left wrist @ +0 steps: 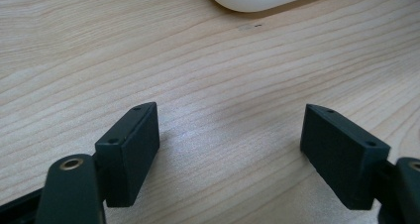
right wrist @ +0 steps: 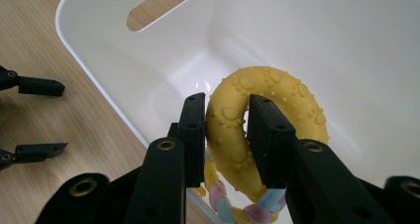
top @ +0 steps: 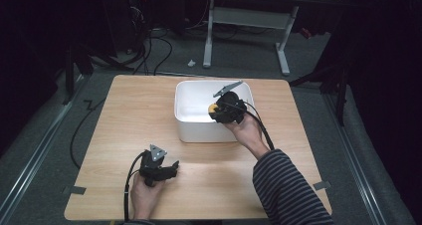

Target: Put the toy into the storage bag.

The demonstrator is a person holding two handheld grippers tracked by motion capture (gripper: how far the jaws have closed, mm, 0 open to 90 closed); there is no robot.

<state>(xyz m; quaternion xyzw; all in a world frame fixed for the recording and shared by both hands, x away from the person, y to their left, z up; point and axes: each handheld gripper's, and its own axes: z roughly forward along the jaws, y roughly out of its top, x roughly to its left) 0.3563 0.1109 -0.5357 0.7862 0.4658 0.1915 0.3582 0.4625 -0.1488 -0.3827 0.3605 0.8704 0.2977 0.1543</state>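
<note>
Right tool [right wrist: 226, 130] is clamping a bumpy yellow ring [right wrist: 270, 102] (pastel rope attached) over the smooth white bin [right wrist: 346, 60]; left tool [left wrist: 230, 149] is gaping, empty, over the woodgrain bench [left wrist: 148, 45].

place: lab/workroom | signs: wooden table [top: 149, 110], floor cables [top: 154, 51], desk frame [top: 249, 21], grey carpet

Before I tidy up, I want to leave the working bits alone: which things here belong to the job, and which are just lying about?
In the job:
- yellow ring toy, clamped in the right gripper
- white bin, toy held over it

Lying about:
- left gripper, open on the table
- white scrap on floor
</note>
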